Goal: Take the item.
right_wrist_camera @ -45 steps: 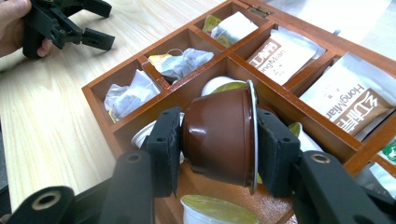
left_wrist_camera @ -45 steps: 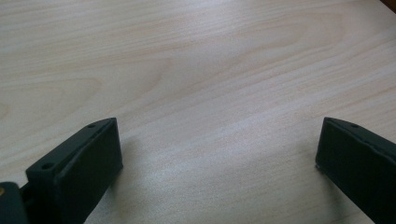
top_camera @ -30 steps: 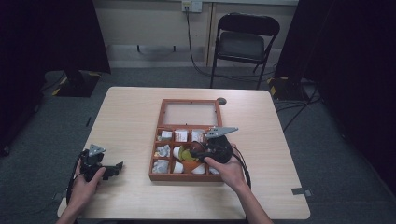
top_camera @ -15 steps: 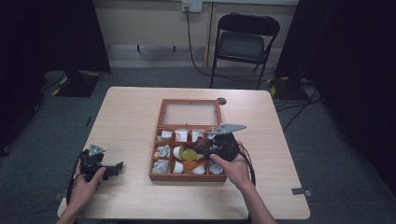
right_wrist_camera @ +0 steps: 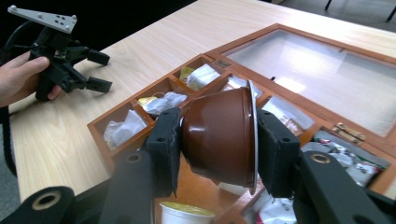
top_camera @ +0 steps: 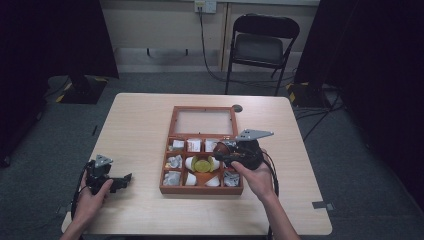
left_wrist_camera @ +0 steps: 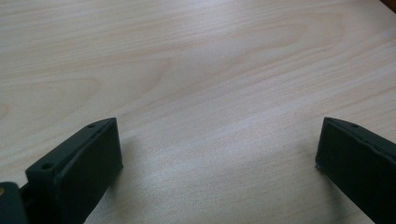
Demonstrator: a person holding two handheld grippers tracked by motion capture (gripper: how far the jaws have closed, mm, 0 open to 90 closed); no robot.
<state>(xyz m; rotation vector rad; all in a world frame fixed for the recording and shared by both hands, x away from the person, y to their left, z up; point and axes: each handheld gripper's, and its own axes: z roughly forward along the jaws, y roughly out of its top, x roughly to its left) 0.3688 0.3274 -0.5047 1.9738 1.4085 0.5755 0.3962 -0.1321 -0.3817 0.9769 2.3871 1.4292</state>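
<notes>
Brown capsule (right_wrist_camera: 219, 137) clamped sideways in right gripper (right_wrist_camera: 219, 144) above wooden box (top_camera: 201, 190) mid compartments | left gripper (top_camera: 111, 181) jaws apart, empty, table's near-left corner

A pale wooden table (top_camera: 140, 125) stands on a grey carpeted floor (top_camera: 150, 82). A small dark round disc (top_camera: 237, 108) lies on the table near its far edge. Beyond the table, a black folding chair (top_camera: 260, 47) faces it, set against a light wall with an outlet (top_camera: 205, 6) at the top; a dark cable (top_camera: 202, 45) hangs from the outlet to the floor. Dark curtains (top_camera: 50, 35) close off both sides of the room. On the floor at the left sits a black base plate (top_camera: 82, 90) edged with yellow-and-black tape. More cables (top_camera: 320, 110) trail across the floor at the right, and a grey strip of tape (top_camera: 320, 205) lies nearer.
</notes>
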